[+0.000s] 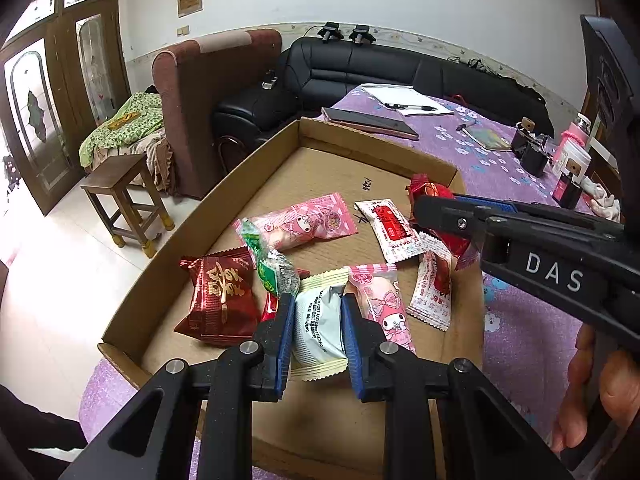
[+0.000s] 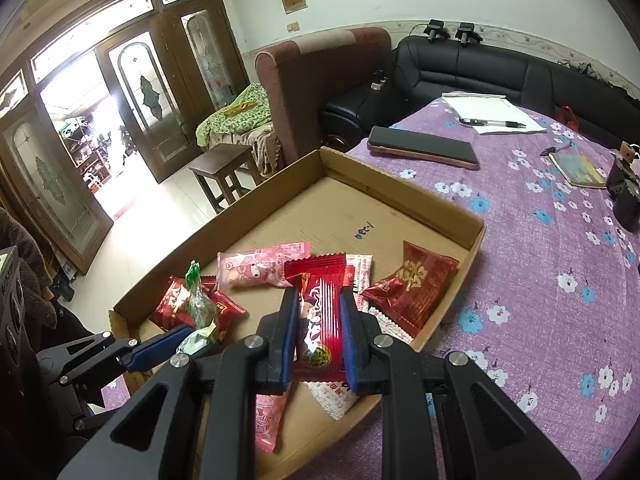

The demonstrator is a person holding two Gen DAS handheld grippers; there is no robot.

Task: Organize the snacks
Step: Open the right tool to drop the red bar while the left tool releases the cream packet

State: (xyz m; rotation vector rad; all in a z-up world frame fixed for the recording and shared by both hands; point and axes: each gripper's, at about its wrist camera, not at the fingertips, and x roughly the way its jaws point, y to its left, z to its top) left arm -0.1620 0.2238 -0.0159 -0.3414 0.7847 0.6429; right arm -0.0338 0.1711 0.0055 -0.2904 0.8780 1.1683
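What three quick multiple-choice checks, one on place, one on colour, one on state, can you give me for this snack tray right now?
1. Where does the phone lie?
A. On the purple cloth beyond the cardboard tray
B. Inside the tray
C. On the stool

2. What colour is the packet in the right gripper?
A. Green
B. Red
C. White

3. How is the left gripper?
A. Open above the tray
B. Shut on nothing
C. Shut on the pale packet

Answers: 1 A, the phone rests on the flowered cloth past the tray's far wall. 2 B, the red packet sits between the blue pads. 3 C, both pads press the pale packet's sides.
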